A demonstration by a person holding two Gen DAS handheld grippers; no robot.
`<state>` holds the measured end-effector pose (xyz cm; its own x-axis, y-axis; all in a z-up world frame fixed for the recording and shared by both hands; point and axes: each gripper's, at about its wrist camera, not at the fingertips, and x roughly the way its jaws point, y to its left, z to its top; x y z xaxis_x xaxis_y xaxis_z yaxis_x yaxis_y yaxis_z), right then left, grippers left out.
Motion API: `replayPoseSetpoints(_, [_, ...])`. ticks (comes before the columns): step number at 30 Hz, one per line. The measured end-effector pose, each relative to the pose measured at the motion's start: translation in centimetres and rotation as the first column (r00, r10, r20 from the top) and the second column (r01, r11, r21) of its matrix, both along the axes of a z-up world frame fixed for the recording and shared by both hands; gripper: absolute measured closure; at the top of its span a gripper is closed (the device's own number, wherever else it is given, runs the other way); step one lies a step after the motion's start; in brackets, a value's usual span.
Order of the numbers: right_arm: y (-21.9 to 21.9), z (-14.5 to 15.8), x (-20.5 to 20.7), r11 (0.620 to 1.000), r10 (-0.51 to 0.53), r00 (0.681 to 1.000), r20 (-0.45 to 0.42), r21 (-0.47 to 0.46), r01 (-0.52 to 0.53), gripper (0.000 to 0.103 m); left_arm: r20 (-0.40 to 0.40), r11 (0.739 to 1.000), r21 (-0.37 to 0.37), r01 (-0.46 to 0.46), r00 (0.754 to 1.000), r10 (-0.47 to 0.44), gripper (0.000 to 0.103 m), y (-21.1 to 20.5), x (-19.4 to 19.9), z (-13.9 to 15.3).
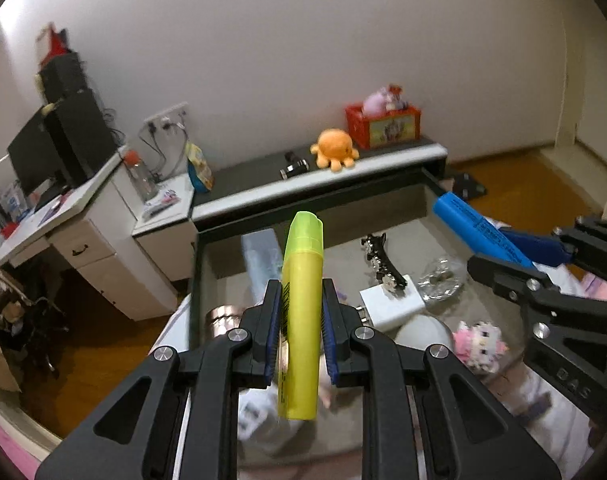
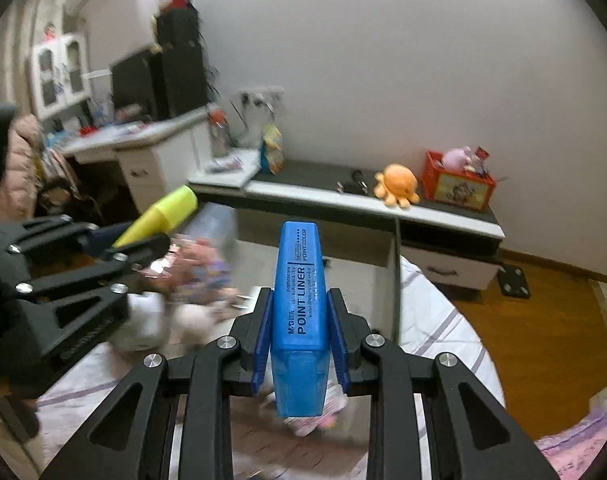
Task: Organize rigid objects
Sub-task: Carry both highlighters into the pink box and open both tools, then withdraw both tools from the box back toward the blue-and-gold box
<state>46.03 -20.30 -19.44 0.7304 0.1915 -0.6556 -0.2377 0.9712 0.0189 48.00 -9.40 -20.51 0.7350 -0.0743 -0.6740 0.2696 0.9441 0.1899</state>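
My left gripper (image 1: 302, 292) is shut on a yellow highlighter (image 1: 301, 320) that points forward, cap end far. My right gripper (image 2: 301, 300) is shut on a blue highlighter (image 2: 299, 312) marked POINT LINER. Each shows in the other's view: the blue highlighter (image 1: 479, 228) at the right, the yellow highlighter (image 2: 163, 216) at the left. Both hang over a dark-framed glass-topped table (image 1: 195, 264) bearing a white charger (image 1: 391, 304), a black hair clip (image 1: 383, 260), a crumpled clear wrapper (image 1: 439, 280), a pink plush (image 1: 479, 344) and a white ball (image 1: 423, 332).
A low grey bench (image 1: 343, 184) behind holds an orange octopus plush (image 1: 335, 148) and a red box (image 1: 383, 124). A white desk (image 1: 87, 216) with a monitor stands left. Wooden floor (image 2: 543, 336) lies right of a striped sheet (image 2: 435, 312). A metal tin (image 1: 223, 318) sits at the table's left.
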Motion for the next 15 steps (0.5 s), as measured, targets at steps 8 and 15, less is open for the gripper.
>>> replayPoseSetpoints(8, [-0.9,-3.4,3.9,0.998,-0.038,0.995,-0.095,-0.048,0.033,0.076,-0.045,1.000,-0.010,0.029,0.999,-0.029,0.084,-2.2,3.3,-1.5])
replayPoseSetpoints(15, [-1.4,-2.2,3.3,0.999,-0.042,0.999,-0.030,0.011,0.043,0.045,0.019,1.000,-0.031,-0.004,1.000,0.005,0.050,-1.8,2.8,-0.5])
